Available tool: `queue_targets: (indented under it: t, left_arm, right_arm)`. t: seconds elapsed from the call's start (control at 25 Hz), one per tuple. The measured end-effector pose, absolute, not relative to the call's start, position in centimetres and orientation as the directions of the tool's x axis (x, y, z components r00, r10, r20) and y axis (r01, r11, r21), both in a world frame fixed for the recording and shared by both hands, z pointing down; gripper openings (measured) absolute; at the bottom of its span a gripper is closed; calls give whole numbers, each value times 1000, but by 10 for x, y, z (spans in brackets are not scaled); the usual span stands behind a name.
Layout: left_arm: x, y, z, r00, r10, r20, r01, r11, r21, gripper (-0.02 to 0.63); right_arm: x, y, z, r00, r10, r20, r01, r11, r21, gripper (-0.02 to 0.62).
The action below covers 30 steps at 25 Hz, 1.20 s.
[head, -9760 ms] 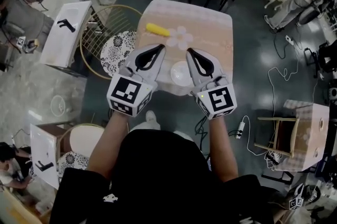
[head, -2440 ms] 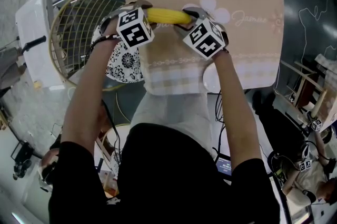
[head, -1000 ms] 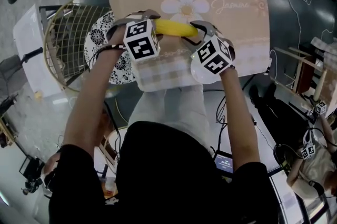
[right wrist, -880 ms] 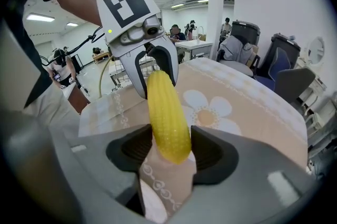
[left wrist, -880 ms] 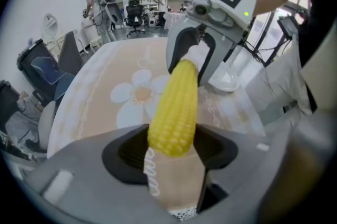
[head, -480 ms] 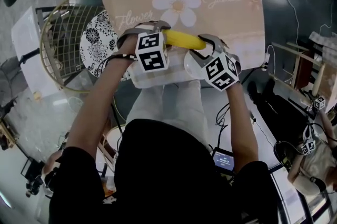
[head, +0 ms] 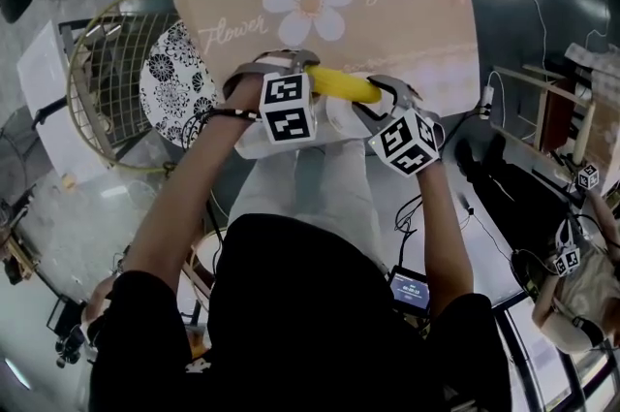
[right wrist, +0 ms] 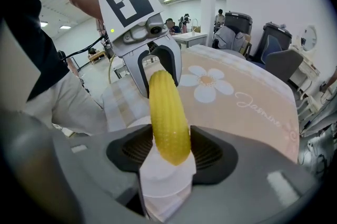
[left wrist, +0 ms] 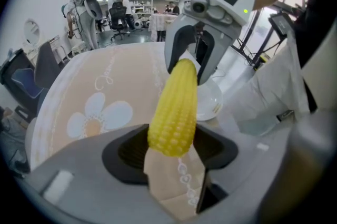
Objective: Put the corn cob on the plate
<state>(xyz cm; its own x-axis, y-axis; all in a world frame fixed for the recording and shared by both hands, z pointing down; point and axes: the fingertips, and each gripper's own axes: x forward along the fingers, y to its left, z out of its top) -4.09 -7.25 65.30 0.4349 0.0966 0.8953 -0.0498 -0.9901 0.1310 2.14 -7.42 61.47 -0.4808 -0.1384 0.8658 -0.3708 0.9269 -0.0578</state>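
Left gripper (left wrist: 171, 150) fingers (left wrist: 124, 152) closed on the thick end of the corn cob (left wrist: 175, 104), pads pressed against its two sides. Right gripper (right wrist: 171, 152) fingers (right wrist: 213, 152) clamped the same way on the tapered end. Cob level between the two, running left to right, clear of the cloth, over the near edge of the table (head: 407, 22). Plate (right wrist: 164, 178) directly under the right fingers and that end of the cob. In the left gripper view, its white rim just beyond and to the right of the cob's far end.

In the head view, only a sliver of plate between the two marker cubes (head: 288, 108), the rest covered by grippers and cob. Both cob ends buried in the fingers there, with only the yellow middle on show. Gap between cob and plate hard to judge. Near edge of the table masked by the forearms (head: 184, 197).

Beyond the cob, wide bare cloth with a daisy print (head: 308, 1) and script lettering. Close beside the table on the left, a round wire chair (head: 107, 71) with a black-and-white patterned cushion (head: 179, 80). To the right of the table, dark floor (head: 523, 22). Near side taken up by the person's legs (head: 310, 187).
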Motion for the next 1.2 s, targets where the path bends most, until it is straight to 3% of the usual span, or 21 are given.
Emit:
queue_targets:
  t: [0.44,1.2]
  left_arm:
    - [-12,-50,660,409,71,910,17,-997,70,264]
    - [12,-27,682,369,57,928,24,-998,52,265]
  right_arm:
    - [51,-48,628,-449,-125,885,-384,921,-65,221]
    - [77,-23,650,-440,-123,890,-393,917,-68,221]
